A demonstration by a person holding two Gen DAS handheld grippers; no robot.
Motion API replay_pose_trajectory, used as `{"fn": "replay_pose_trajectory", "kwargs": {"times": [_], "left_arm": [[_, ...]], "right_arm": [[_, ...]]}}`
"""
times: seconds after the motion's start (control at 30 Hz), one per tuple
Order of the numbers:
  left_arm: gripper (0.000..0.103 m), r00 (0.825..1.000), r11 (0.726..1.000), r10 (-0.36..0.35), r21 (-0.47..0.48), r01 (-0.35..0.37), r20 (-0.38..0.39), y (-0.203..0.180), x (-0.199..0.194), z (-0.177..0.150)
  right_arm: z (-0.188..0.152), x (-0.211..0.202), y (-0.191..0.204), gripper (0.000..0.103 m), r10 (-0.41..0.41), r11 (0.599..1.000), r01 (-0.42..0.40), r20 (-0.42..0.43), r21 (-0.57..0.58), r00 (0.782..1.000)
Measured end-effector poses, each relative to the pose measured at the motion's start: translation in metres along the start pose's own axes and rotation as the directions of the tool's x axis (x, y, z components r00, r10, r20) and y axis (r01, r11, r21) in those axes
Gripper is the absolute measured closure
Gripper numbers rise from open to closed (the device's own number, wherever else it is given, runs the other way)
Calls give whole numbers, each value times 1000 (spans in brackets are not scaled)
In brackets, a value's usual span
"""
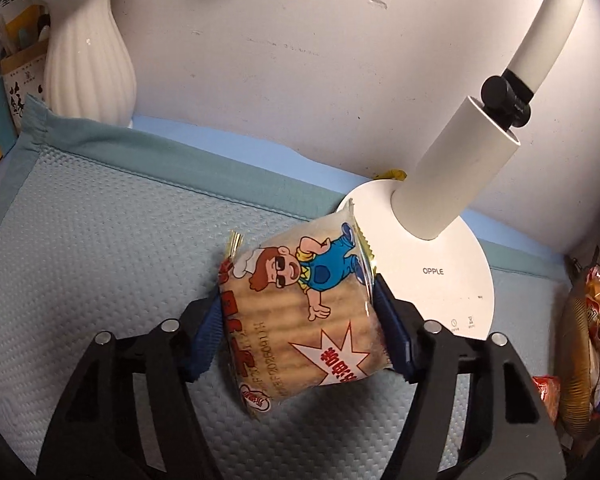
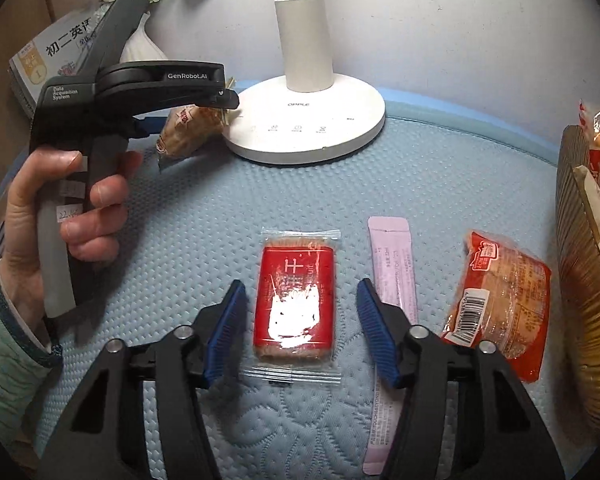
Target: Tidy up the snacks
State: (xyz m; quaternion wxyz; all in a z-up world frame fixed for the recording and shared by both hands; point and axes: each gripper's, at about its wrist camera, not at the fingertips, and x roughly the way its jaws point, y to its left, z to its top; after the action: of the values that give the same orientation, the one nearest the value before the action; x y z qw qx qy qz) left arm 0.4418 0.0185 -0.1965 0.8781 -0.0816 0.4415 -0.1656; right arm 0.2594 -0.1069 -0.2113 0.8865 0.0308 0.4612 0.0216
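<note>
Step in hand, as I read it: double pick-up, one snack per hand, both headed for the woven wicker basket (image 2: 584,272) at the right edge of the quilted blue mat (image 2: 188,216) on the desk

Left side first. Your left gripper (image 1: 298,322) has the clear-wrapped cracker packet with the cartoon chef print (image 1: 300,308) between its fingers. Blue pads touch the wrapper on both sides, opening roughly middling, so I'd call that a grip. From the right wrist view the packet looks tilted, just beside the round white base of the desk lamp (image 2: 320,128), with the white ribbed vase (image 1: 88,64) further left. Whether the packet's far end touches the lamp base I can't tell

Centre. Your right gripper (image 2: 302,330) straddles the red foil-labelled bar in clear wrap (image 2: 294,300), which lies flat on the mat. Fingers are partly open, gaps visible on both sides, nothing held yet

Right of that: a pale pink stick sachet (image 2: 392,268) runs under the right finger, then an orange-red bagged snack with a barcode (image 2: 500,300) close to the basket

Next move calls for:
- right: squeeze on the bar only, keep that finger clear of the sachet
- left: lift clear of the lamp base before swinging right
- wrappers look slick, so grip firmly
</note>
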Motion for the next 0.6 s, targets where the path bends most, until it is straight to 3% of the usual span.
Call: {"fn": "replay_pose_trajectory", "kwargs": {"times": [0.07, 0.17, 0.27, 0.33, 0.43, 0.53, 0.6], "left_arm": [[36, 1000, 1000, -16, 5, 16, 17, 0, -18, -7], [36, 998, 997, -24, 75, 19, 57, -6, -57, -27], [36, 994, 995, 30, 88, -39, 106, -11, -97, -71], [36, 996, 996, 30, 78, -37, 89, -15, -110, -106], [35, 991, 993, 102, 56, -107, 87, -17, -122, -146], [31, 990, 989, 140, 33, -141, 30, -8, -113, -161], [30, 988, 988, 152, 5, -152, 0, -2, -104, -158]], "right_arm": [[-1, -1, 3, 69, -33, 999, 33, 11, -15, 999], [-6, -11, 3, 69, 17, 1000, -16, 23, -3, 1000], [-21, -42, 9, 69, 60, 998, -60, 67, -1, 996], [-39, -64, 20, 69, 28, 999, -26, 88, -33, 996], [-66, -74, 28, 69, -43, 997, 49, 93, -65, 995], [-83, -67, 27, 68, -55, 995, 62, 92, -74, 994], [-84, -64, 33, 66, -17, 995, 25, 91, -93, 996]]}}
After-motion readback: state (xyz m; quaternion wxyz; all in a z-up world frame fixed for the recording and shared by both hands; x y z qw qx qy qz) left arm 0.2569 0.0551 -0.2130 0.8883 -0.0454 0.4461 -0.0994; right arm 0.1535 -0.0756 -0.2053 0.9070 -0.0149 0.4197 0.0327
